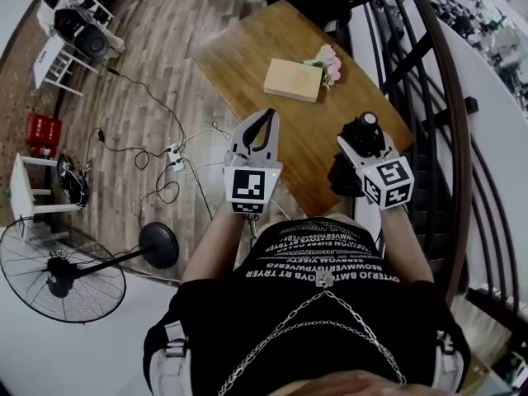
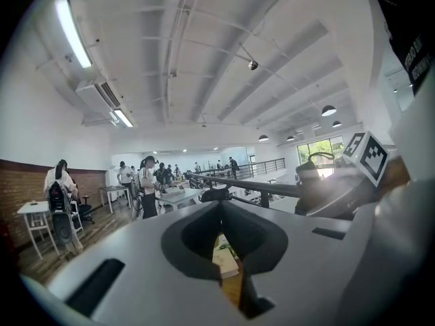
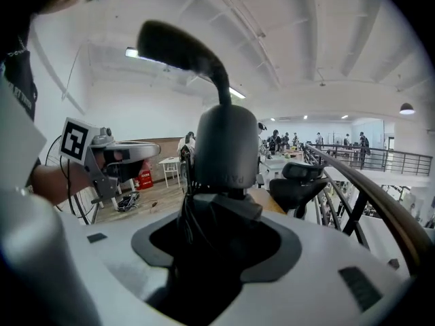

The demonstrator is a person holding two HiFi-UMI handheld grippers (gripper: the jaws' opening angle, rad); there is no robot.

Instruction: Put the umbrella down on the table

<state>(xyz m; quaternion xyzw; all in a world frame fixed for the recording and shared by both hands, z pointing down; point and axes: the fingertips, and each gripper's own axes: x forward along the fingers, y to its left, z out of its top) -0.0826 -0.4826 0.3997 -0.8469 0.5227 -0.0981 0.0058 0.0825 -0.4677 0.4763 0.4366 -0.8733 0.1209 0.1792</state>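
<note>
Umbrella [image 1: 365, 125], black and folded, is clamped upright in the right gripper [image 3: 217, 246], apparently held above the wooden table [image 1: 247, 56] ahead; setting it down remains. The left gripper [image 1: 262, 127] is closed and empty.

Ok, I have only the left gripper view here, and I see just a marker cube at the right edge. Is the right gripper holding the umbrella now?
Observer: Yes. The right gripper view shows the right gripper shut on a folded black umbrella, whose curved handle sticks out past the jaws.
Operator: Is it already lying on the table?
Observer: No. In the head view it is held in the air, and it appears to be over the near right part of the wooden table.
Operator: What could be in the way there?
Observer: A flat pale box lies toward the far side, with pink flowers at its right corner. The wood nearer the person is bare.
</note>
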